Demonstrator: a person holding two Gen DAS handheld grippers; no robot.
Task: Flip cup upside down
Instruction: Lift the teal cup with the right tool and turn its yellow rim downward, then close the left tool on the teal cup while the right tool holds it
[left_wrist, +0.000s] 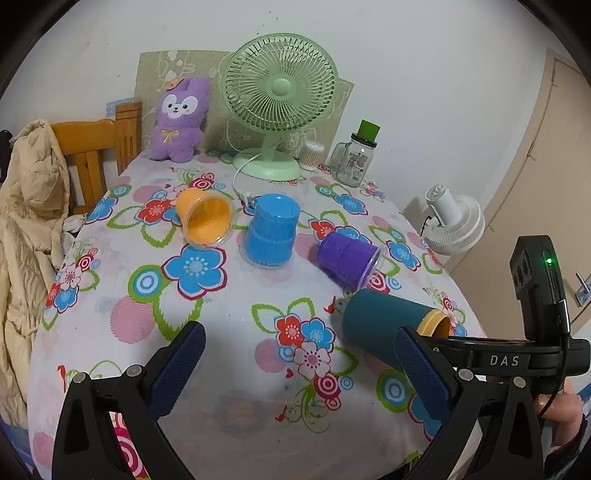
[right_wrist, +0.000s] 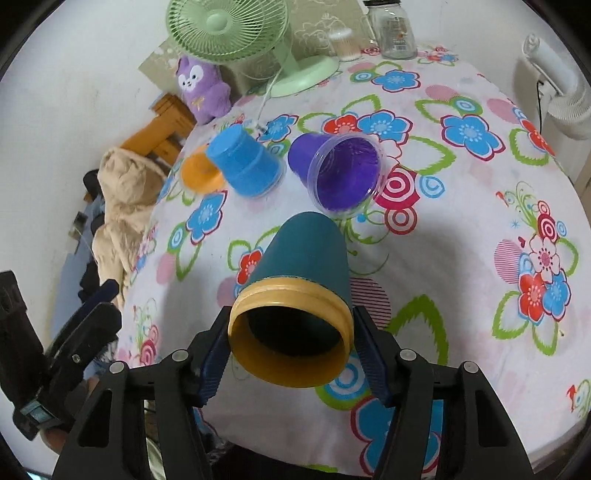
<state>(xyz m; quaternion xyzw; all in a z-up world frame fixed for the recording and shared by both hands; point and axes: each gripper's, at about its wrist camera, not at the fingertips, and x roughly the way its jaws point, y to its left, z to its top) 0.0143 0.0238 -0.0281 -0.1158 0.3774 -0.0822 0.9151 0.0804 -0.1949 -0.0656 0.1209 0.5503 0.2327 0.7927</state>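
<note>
A teal cup with a yellow rim lies on its side on the floral tablecloth, mouth toward the right wrist camera. My right gripper has its blue pads on both sides of the yellow rim, closed on it. The cup also shows in the left wrist view, with the right gripper at its rim. My left gripper is open and empty above the cloth, left of the teal cup.
A purple cup and an orange cup lie on their sides; a blue cup stands upside down. A green fan, plush toy and glass jar stand at the back. A chair with a coat is left.
</note>
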